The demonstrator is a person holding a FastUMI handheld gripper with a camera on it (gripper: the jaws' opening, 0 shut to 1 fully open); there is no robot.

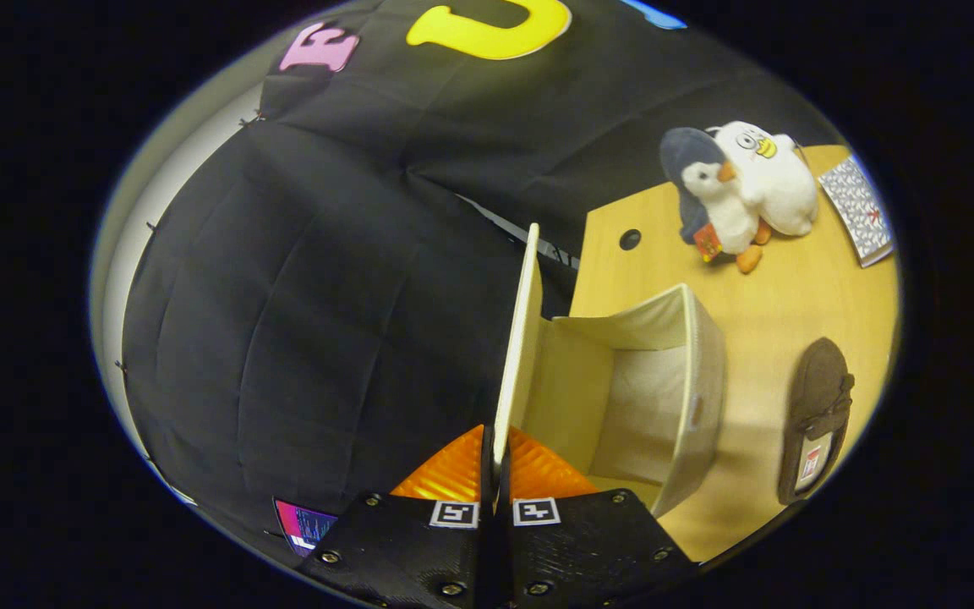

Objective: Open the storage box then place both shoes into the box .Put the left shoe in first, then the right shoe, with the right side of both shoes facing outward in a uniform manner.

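Gripper (pixel 495 474) clamps the box lid (pixel 519 338) upright; 1 shoe (pixel 817 419) lies seemingly beyond the box (pixel 664 397).

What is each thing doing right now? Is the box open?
storage box: open, nothing seen inside
lid: lifted, pinched at its edge
gripper: shut on lid
brown shoe: on the table beside the box
plush penguins: sitting together on the table
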